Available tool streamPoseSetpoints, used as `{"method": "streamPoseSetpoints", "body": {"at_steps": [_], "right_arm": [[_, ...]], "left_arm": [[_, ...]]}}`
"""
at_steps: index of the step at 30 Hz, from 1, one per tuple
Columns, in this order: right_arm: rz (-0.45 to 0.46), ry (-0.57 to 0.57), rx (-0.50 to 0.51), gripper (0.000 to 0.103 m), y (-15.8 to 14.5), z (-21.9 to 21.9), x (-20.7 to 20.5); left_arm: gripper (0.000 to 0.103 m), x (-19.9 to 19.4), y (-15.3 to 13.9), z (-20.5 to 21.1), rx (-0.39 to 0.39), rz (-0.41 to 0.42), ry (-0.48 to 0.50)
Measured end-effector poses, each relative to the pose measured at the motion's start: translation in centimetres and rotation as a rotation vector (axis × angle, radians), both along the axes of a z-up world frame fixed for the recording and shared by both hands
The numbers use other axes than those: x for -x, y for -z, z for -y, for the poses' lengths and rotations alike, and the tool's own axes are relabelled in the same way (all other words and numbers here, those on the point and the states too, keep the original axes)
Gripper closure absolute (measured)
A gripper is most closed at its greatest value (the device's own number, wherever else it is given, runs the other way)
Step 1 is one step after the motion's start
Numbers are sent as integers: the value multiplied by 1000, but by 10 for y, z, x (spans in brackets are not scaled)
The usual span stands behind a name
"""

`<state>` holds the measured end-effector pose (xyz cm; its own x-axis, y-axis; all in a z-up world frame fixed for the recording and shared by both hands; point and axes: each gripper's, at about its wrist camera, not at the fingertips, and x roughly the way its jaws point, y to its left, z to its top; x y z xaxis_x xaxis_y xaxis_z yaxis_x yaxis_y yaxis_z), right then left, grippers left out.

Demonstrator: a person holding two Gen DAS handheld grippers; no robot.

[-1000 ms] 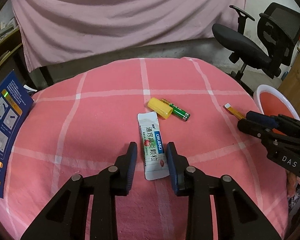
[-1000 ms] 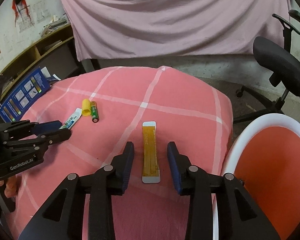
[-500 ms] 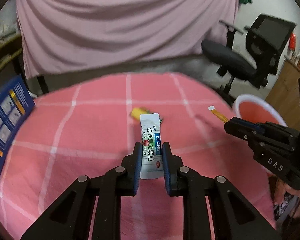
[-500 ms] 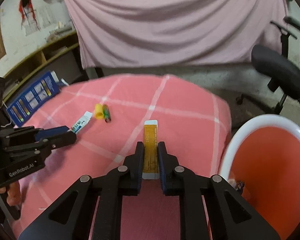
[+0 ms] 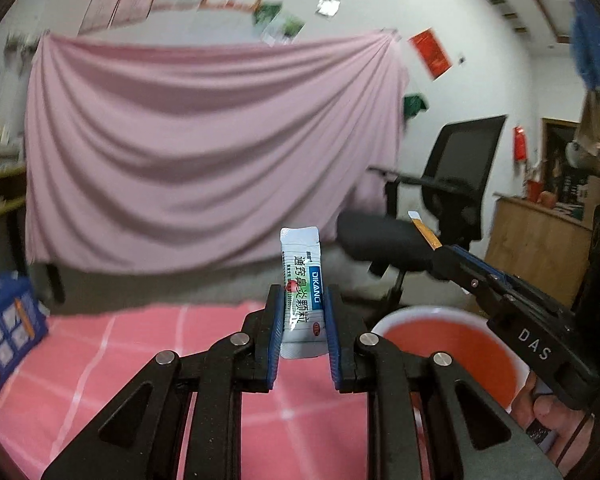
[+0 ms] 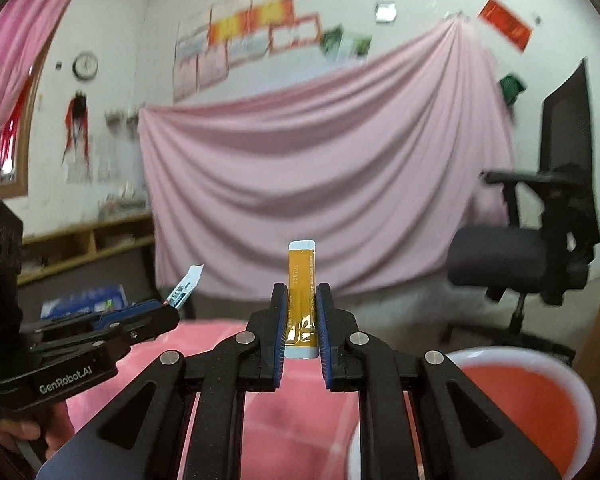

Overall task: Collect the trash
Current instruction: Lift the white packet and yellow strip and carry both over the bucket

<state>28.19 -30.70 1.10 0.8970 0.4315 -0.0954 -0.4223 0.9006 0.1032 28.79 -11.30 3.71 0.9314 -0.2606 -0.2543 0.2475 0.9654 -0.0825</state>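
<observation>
Your left gripper [image 5: 300, 334] is clamped on a white packet [image 5: 301, 292] with blue and green print. The packet stands up between the blue pads [image 5: 277, 332], in the middle of the left view, and its top sticks out past the tips. It is off the table.

Your right gripper [image 6: 301, 330] is clamped on a thin orange strip [image 6: 301, 280] with pale ends. The strip stands up between the pads in the middle of the right view, and it is off the table too.

In the left view, the right gripper comes in from the right side, with the strip poking out of its tip. In the right view, the left gripper comes in from the left side, with the packet poking out of its tip.

The pink checked table [image 5: 120, 360] fills the bottom of the left view. A red tub [image 6: 540, 392] with a white rim sits at the lower right of both views. A pink sheet [image 6: 320, 168] hangs behind, and a black chair [image 6: 540, 248] stands at the right.
</observation>
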Motion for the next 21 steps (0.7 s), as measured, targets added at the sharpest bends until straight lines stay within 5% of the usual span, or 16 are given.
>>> {"method": "streamPoseSetpoints", "body": {"at_steps": [11, 21], "right_arm": [[103, 185, -109, 90, -14, 67, 20], [-7, 293, -187, 90, -3, 108, 9]], "left_arm": [[86, 7, -23, 62, -46, 152, 116], [86, -3, -14, 115, -93, 65, 235]]}}
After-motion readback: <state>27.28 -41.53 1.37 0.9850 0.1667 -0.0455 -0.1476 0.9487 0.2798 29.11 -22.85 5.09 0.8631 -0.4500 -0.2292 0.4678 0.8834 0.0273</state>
